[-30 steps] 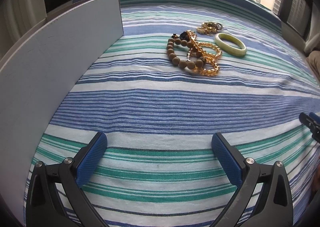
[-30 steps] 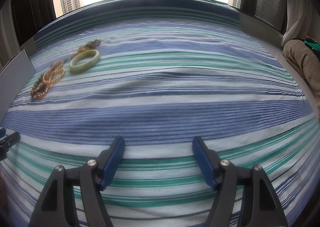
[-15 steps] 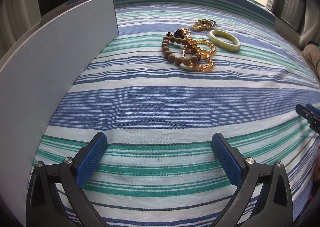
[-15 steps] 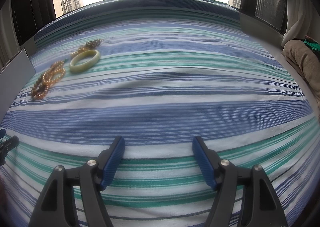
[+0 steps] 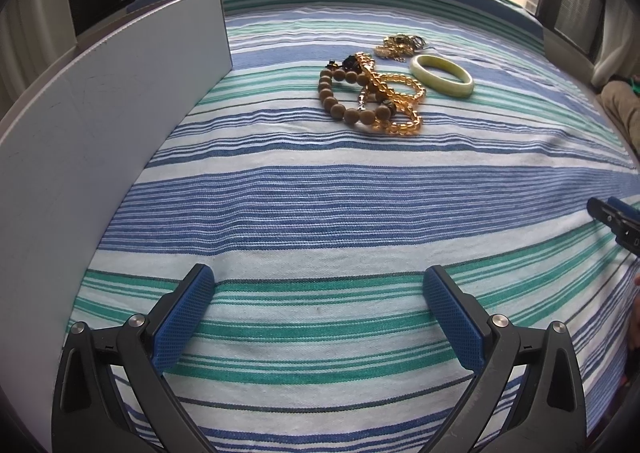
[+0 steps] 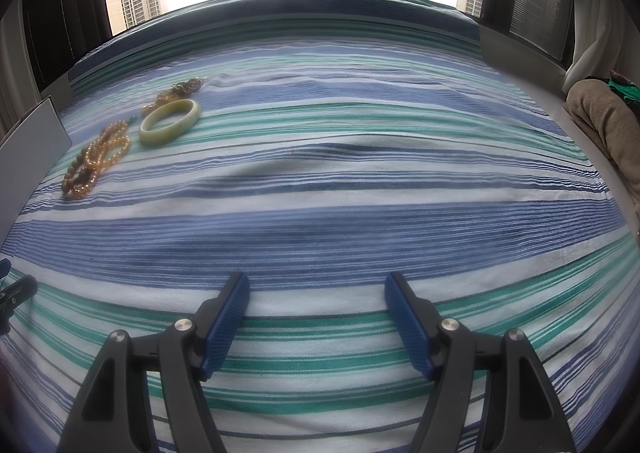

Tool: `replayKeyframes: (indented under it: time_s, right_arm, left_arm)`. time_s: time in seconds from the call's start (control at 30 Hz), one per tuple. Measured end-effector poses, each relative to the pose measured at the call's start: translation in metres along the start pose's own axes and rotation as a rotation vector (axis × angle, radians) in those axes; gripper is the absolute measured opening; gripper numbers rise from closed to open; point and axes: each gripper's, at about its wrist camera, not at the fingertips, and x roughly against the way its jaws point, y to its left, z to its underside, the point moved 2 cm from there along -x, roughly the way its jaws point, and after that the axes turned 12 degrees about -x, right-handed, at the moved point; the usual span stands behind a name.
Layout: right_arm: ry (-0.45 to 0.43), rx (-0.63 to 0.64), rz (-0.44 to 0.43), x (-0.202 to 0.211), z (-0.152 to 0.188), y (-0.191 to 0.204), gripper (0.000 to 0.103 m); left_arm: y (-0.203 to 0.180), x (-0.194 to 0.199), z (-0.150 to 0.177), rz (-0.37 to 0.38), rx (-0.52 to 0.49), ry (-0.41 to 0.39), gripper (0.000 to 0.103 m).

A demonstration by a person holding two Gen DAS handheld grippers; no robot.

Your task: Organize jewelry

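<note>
A brown wooden bead bracelet (image 5: pixel 340 101) lies tangled with amber bead bracelets (image 5: pixel 394 93) on the striped cloth (image 5: pixel 320 205). A pale green jade bangle (image 5: pixel 442 75) lies to their right, and a small gold chain pile (image 5: pixel 400 45) lies behind. The same pieces show at the far left of the right wrist view: beads (image 6: pixel 96 157), bangle (image 6: pixel 170 121), chain (image 6: pixel 182 89). My left gripper (image 5: pixel 318 313) is open and empty, well short of the beads. My right gripper (image 6: pixel 316 317) is open and empty, far right of the jewelry.
A grey flat board or box wall (image 5: pixel 80 157) stands along the left edge, also showing in the right wrist view (image 6: pixel 28 157). A window with towers is behind. Beige fabric (image 6: pixel 608 125) lies at the right. Each gripper's tip shows at the other view's edge (image 5: pixel 616 217).
The left wrist view has shifted slightly, so the jewelry sits a little further left in it. The right gripper has stayed almost still.
</note>
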Motion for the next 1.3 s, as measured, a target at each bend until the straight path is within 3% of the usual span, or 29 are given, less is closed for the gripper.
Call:
replayKeyframes:
  time_s: [0.33,0.73,1.07,1.3]
  right_arm:
    - [0.000,0.000,0.000,0.000,0.000,0.000,0.072]
    - [0.000,-0.001,0.000,0.000,0.000,0.000,0.073]
    - [0.000,-0.001,0.000,0.000,0.000,0.000,0.073]
    - [0.000,-0.001,0.000,0.000,0.000,0.000,0.073]
  left_arm:
    - [0.003,0.009,0.009,0.013,0.023,0.056,0.103]
    - [0.038,0.050,-0.005,0.025,0.129,-0.015,0.102]
    - [0.057,0.066,-0.031,0.061,0.145,-0.007,0.102]
    - [0.083,0.089,-0.075,0.167,0.213,-0.103,0.102]
